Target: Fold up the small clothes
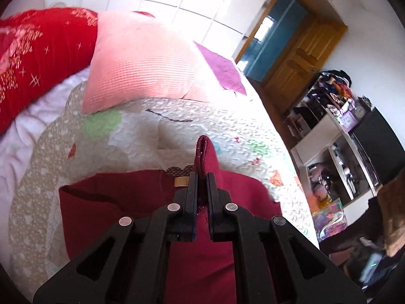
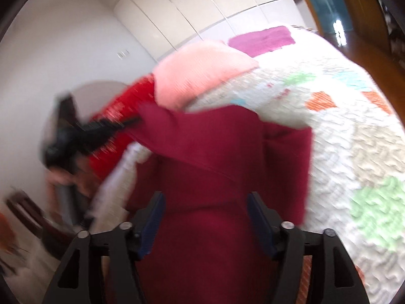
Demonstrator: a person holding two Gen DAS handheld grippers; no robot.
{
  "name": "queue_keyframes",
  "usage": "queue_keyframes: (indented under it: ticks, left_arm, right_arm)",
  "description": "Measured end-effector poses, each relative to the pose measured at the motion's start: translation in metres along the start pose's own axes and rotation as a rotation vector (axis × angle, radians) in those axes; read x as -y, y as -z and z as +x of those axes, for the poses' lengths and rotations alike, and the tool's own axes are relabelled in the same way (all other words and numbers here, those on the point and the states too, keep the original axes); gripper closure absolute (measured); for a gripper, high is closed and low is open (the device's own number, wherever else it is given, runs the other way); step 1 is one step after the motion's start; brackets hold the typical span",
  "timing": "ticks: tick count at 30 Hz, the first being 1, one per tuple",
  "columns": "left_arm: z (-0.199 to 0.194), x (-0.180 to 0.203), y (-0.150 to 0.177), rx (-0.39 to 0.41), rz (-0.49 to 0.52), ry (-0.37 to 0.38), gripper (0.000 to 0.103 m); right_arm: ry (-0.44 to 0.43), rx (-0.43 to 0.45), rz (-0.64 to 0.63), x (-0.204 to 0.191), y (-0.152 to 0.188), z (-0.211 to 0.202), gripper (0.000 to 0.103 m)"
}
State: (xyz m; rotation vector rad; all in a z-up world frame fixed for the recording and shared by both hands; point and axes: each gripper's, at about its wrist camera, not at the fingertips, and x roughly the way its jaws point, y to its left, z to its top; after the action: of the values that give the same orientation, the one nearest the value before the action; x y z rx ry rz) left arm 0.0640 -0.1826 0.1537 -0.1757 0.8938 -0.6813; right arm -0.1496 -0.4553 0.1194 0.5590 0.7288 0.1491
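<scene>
1. The left tongs (image 1: 201,177) are pinching a raised fold of the dark red garment (image 1: 121,197), their jaws pressed together on the cloth at the lower middle of the left wrist view.
2. The right tongs (image 2: 206,202) are standing spread, with the garment (image 2: 215,152) lying between the jaws and the pads not pressing it.
3. The garment is lying on the quilted bed cover (image 1: 177,126), below the pink pillow (image 1: 136,60).
</scene>
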Motion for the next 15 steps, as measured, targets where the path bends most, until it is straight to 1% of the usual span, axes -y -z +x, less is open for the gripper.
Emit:
queue_keyframes:
  ticks: [2,3,5,7,8,9,10,11,12,14,15]
  left_arm:
    - [-0.001,-0.001,0.002,-0.009,-0.013,0.006,0.098]
    - [-0.002,-0.003,0.005,-0.016,-0.021,0.006,0.098]
    - [0.001,-0.001,0.008,-0.015,-0.026,0.002,0.098]
    - [-0.003,-0.001,0.009,-0.007,-0.027,0.005,0.098]
    - [-0.006,-0.001,0.009,-0.002,-0.028,0.004,0.098]
    - [-0.01,-0.003,0.009,0.003,-0.029,0.004,0.098]
    - [-0.014,-0.005,0.008,0.01,-0.028,0.001,0.098]
    - [-0.018,-0.007,0.007,0.018,-0.029,-0.004,0.098]
    - [-0.023,-0.011,0.006,0.026,-0.033,-0.008,0.098]
    - [-0.034,-0.022,0.006,0.044,-0.048,-0.007,0.098]
    - [-0.041,-0.03,0.007,0.055,-0.06,-0.006,0.098]
  right_arm:
    - [0.083,-0.053,-0.044,0.0,0.01,0.009,0.036]
    - [0.133,-0.065,-0.059,0.002,0.014,0.012,0.036]
    - [0.205,-0.058,-0.097,0.004,0.019,0.016,0.036]
    - [0.329,-0.078,-0.174,0.005,0.022,0.024,0.036]
    - [0.389,-0.114,-0.224,0.005,0.025,0.033,0.036]
    - [0.409,-0.142,-0.273,0.005,0.026,0.042,0.036]
    - [0.428,-0.139,-0.306,0.004,0.025,0.045,0.043]
    - [0.458,-0.117,-0.322,0.005,0.025,0.046,0.062]
    - [0.488,-0.088,-0.318,0.009,0.022,0.045,0.069]
    - [0.435,-0.046,-0.233,0.018,0.011,0.032,0.079]
    - [0.397,-0.003,-0.186,0.021,0.005,0.019,0.08]
